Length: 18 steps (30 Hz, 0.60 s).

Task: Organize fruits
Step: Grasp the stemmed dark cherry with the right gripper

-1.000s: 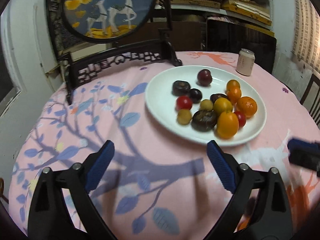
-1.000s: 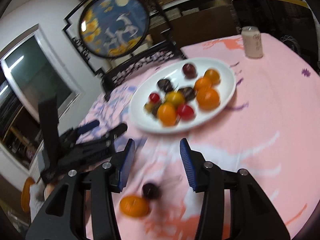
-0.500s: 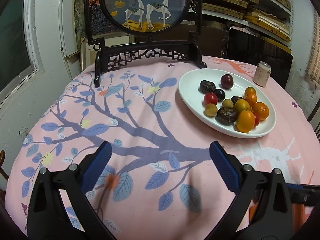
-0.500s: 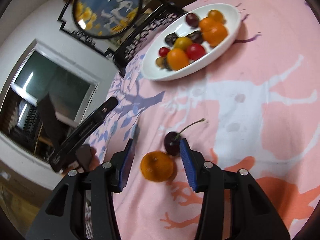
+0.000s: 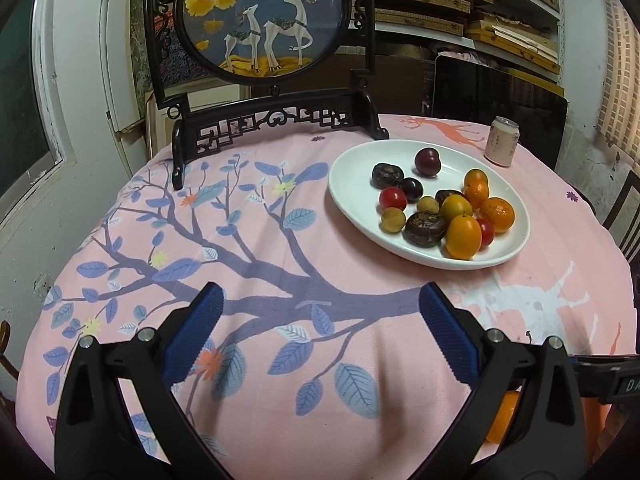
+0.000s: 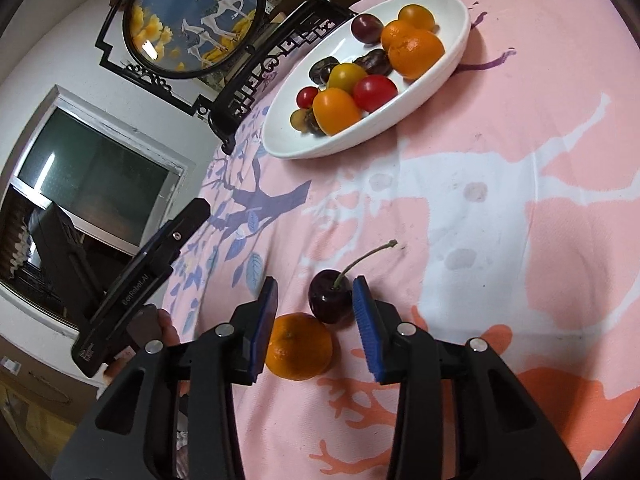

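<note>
A white oval plate [image 5: 352, 184] [image 6: 452, 56] holds several fruits: oranges, red tomatoes, dark plums, small yellow ones. Two fruits lie loose on the pink tablecloth: a dark cherry [image 6: 330, 300] with a long stem and a small orange [image 6: 298, 346]. My right gripper [image 6: 314, 300] is open, low over the cloth, with the cherry and the orange's top between its blue pads. My left gripper [image 5: 318, 310] is open and empty above the tree print, well short of the plate. A sliver of the orange [image 5: 502, 420] shows behind its right finger.
A dark carved stand with a round deer painting [image 5: 264, 16] stands at the table's back. A pale drink can [image 5: 502, 146] stands behind the plate. A black monitor [image 5: 500, 100] and shelves lie beyond. The left gripper's body [image 6: 136, 284] shows left of the right gripper.
My right gripper has dropped closer to the cloth; the cherry and orange now sit between its pads. My left gripper has pulled back and up from the plate.
</note>
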Motion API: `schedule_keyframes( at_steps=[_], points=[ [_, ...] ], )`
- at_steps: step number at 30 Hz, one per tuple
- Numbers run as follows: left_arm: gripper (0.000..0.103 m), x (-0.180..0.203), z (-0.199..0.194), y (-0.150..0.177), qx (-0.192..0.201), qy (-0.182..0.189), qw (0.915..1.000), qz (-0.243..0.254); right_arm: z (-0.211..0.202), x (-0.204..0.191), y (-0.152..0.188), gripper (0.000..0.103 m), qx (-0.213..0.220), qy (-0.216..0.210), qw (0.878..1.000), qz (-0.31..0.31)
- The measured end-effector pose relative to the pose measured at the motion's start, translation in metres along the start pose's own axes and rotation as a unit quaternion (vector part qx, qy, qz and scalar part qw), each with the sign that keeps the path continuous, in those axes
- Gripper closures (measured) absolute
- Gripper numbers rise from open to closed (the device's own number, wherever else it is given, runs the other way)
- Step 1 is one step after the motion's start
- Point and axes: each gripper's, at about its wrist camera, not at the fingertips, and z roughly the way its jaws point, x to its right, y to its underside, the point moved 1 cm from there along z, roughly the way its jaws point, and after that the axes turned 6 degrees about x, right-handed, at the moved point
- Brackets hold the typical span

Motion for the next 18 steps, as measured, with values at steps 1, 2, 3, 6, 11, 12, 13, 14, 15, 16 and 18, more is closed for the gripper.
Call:
schedule_keyframes(
  at_steps=[1,2,3,6,11,12,13,14,15,16,18],
  points=[
    [0.003,0.000,0.001,0.000,-0.002,0.000,1.0000,-0.001,0.002,0.000,0.001,0.063,-0.002,0.004,1.000,0.000],
    [0.003,0.000,0.001,0.001,-0.003,0.000,1.0000,-0.001,0.004,0.001,0.001,0.063,-0.004,0.007,1.000,0.001],
    [0.003,0.000,0.001,0.001,-0.003,0.000,1.0000,-0.001,0.007,0.001,0.002,0.064,-0.008,0.008,1.000,0.005],
    [0.003,0.001,0.001,0.001,-0.002,0.002,1.0000,0.003,0.010,0.004,0.002,0.076,-0.007,0.014,1.000,0.012],
    [0.003,0.007,-0.003,0.002,0.001,0.017,0.9997,0.017,-0.004,0.006,-0.003,0.076,0.031,0.019,0.999,0.017],
    [0.003,0.010,-0.005,0.003,0.002,0.029,0.9994,0.021,-0.009,0.007,-0.005,0.076,0.042,0.019,0.999,0.018],
    [0.003,0.012,-0.007,0.003,0.002,0.041,0.9989,0.023,-0.016,0.008,-0.009,0.076,0.058,0.027,0.998,0.016],
    [0.003,0.016,-0.011,0.003,0.002,0.066,0.9974,0.028,-0.023,0.011,-0.012,0.076,0.073,0.040,0.996,0.014],
    [0.003,0.020,-0.015,0.005,0.002,0.093,0.9951,0.033,-0.027,0.013,-0.014,0.076,0.082,0.049,0.995,0.014],
    [0.003,0.024,-0.020,0.007,0.003,0.116,0.9924,0.040,-0.031,0.017,-0.016,0.076,0.093,0.061,0.994,0.016],
    [0.003,0.035,-0.030,0.012,0.009,0.154,0.9861,0.062,-0.038,0.026,-0.021,0.076,0.102,0.065,0.992,0.031]
  ],
)
